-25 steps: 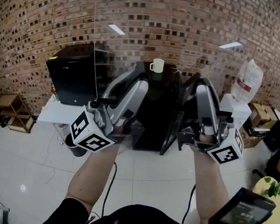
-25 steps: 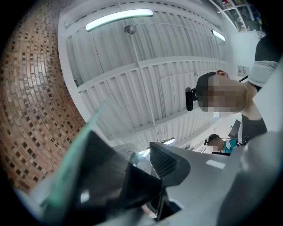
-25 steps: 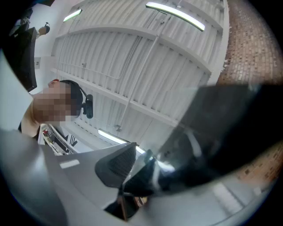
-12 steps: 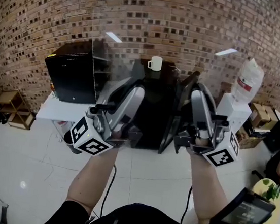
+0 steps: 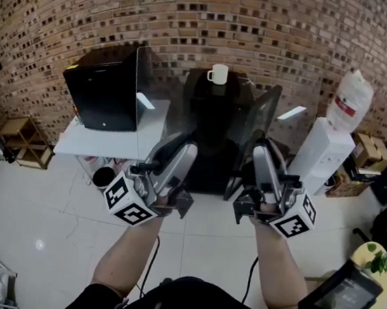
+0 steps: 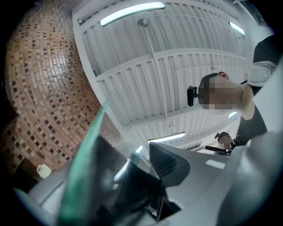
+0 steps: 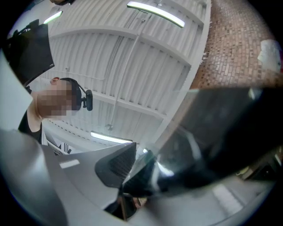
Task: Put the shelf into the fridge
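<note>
The left tongs (image 5: 182, 149) are clamped on the lower left edge of the glass shelf (image 5: 223, 115), jaws only narrowly apart around it. The pane stands upright in front of the black fridge (image 5: 208, 175). The right tongs (image 5: 259, 152) pinch its lower right edge the same way.

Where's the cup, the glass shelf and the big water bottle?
cup (image 5: 219, 74): head view, middle of its white side.
glass shelf (image 5: 150, 106): head view, left part of the clear pane.
water bottle (image 5: 348, 100): head view, middle of its body.
</note>
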